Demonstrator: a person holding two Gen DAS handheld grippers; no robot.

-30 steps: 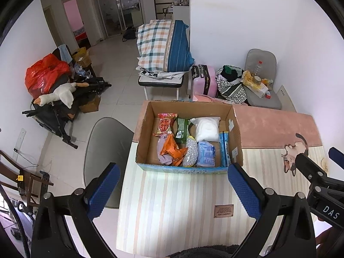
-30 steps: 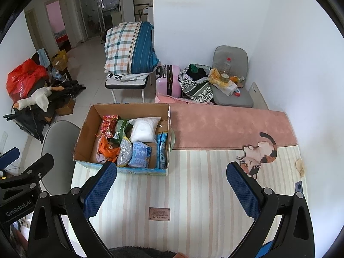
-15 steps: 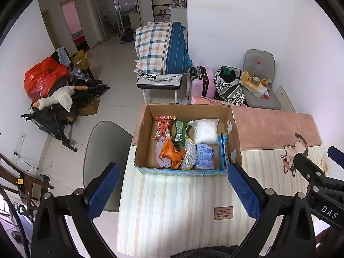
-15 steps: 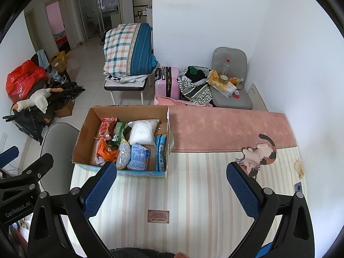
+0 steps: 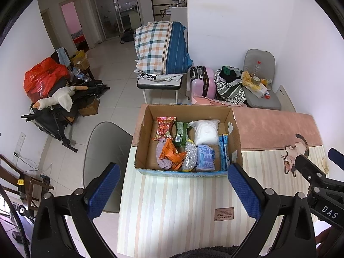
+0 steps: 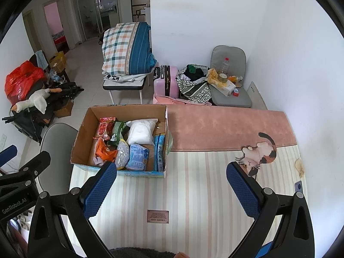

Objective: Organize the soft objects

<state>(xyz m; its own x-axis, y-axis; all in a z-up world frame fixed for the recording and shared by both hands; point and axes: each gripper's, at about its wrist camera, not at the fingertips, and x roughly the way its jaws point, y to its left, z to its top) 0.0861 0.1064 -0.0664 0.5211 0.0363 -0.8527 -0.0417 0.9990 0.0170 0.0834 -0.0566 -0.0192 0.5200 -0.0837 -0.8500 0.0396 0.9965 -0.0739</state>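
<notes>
cardboard box (image 5: pixel 187 173) was seen slightly further from both cameras than a second earlier, so a small retreat or lift was inferred and no pick was judged to have begun. on the left side of the box the red snack packet (image 5: pixel 163 128) and orange packet (image 5: pixel 171 153) were stored, then the white pillow pack (image 5: pixel 205 131) and blue tissue pack (image 5: pixel 205 158) to the right. left gripper (image 5: pixel 172 190) was held wide open, empty, touching nothing above the striped mat (image 5: pixel 182 210). right gripper (image 6: pixel 172 190) was likewise spread, empty.
</notes>
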